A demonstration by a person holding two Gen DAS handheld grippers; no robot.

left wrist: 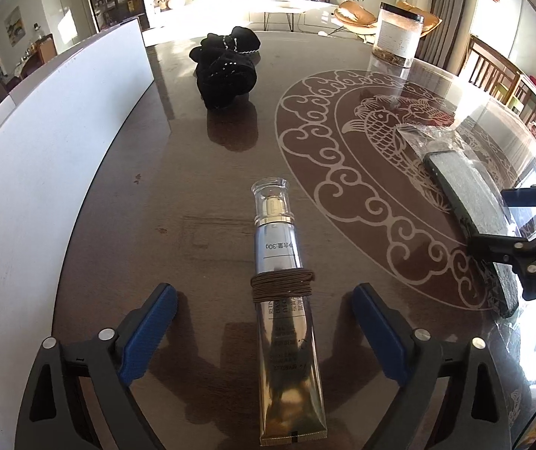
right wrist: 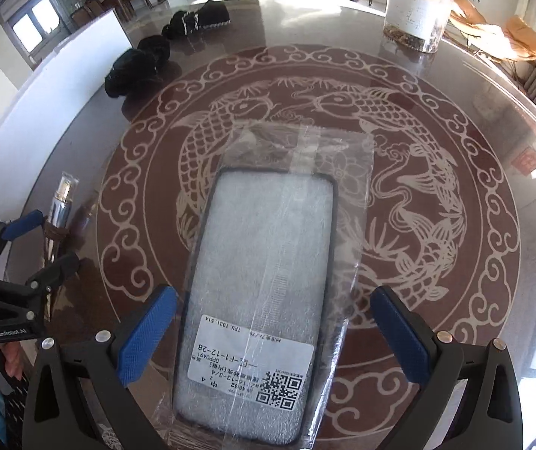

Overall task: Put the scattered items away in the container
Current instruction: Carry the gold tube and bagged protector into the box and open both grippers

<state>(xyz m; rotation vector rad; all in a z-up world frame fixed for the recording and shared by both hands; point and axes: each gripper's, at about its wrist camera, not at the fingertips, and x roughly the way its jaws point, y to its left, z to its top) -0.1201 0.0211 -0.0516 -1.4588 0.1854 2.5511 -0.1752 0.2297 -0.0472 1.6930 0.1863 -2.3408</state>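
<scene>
1. The left gripper pointed steeply down over a silver cosmetic tube lying flat on the glossy bench. Its jaws stood apart on either side of the tube, the blue pads clear of it and gripping nothing.
2. The tube's clear cap pointed away from the gripper, and a brown cord was wound around its middle.
3. The right gripper hung over a phone case in a clear plastic bag, which lay on the carp medallion inlaid in the bench. Its jaws were wide, one pad on each side of the bag, neither touching it.
4. A white label with a QR code sat on the bag's near end.
5. Black fabric items lay farther back, near a white container wall along the bench's left side.
6. A clear jar with a black lid stood at the far right, well apart from the rest.
</scene>
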